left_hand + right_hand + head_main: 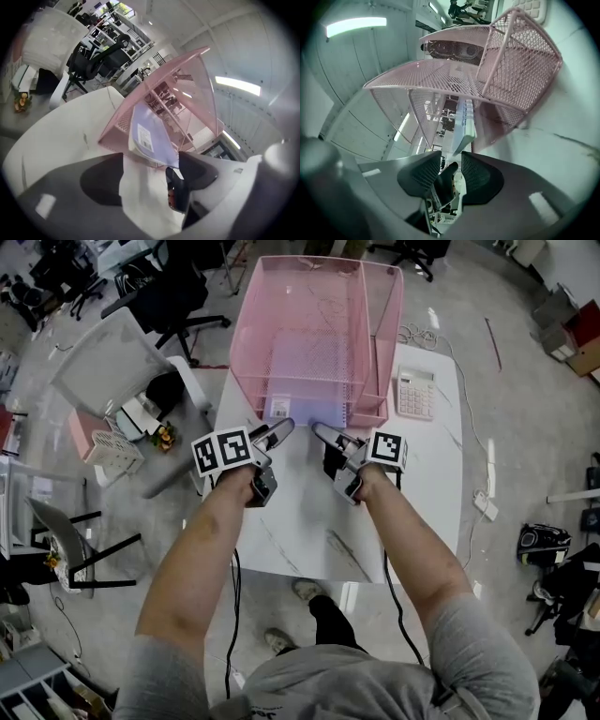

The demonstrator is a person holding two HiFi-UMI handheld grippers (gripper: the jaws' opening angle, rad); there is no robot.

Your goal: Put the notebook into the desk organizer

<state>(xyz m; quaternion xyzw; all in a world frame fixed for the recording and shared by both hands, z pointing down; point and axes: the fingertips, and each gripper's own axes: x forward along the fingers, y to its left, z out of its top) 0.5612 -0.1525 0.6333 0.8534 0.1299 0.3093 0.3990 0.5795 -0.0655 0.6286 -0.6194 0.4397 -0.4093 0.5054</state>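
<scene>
Bright, even light falls from ceiling strip lights point(239, 86) — glaring white bars in both gripper views — so the white table point(427, 493) carries only faint, soft shadows. Both gripper views bulge like a fisheye inside black corners, with the left gripper point(151, 158) and right gripper point(451, 157) close and soft-edged — the head view bends at its edges yet stays sharp.

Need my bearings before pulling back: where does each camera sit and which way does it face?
Head view: on the person's head, steeply down onto white table, pink mesh desk organizer and notebook; both forearms, left gripper and right gripper show.
Left gripper view: rides the left gripper, faces the notebook's cover; its open jaws show.
Right gripper view: rides the right gripper, faces the notebook's edge; its narrowly parted jaws show.
All three share notebook and organizer.
</scene>
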